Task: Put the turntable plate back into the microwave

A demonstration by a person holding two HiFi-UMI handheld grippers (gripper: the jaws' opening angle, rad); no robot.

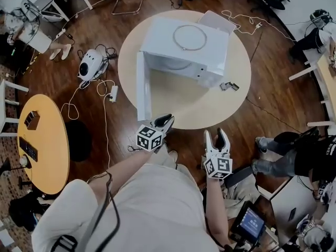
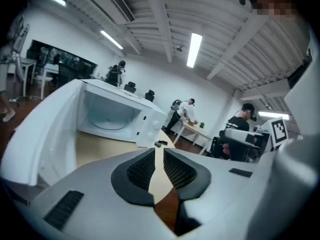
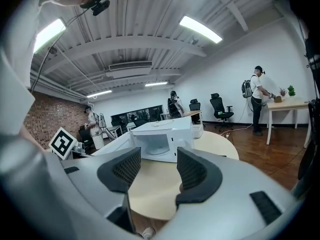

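Microwave (image 1: 184, 49) standing open, cavity hidden from head view, left gripper (image 1: 167, 121) narrowly apart, empty, right gripper (image 1: 216, 136) wide, empty.

microwave (image 1: 184, 49): white casing, smooth, glossy. round table (image 1: 178, 101): pale wood-look top, matt, smooth. floor (image 1: 278, 83): dark wood planks, slight sheen. left gripper (image 2: 159, 156): pale grey plastic shell, matt; pads (image 2: 142, 170) black, finely ribbed, rubbery look. right gripper (image 3: 157, 159): same shell, same pads.

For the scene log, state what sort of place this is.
Likely an open-plan office or lab: office chairs and a desk along the wall, cables strewn over the wooden floor, a microwave on a round table.
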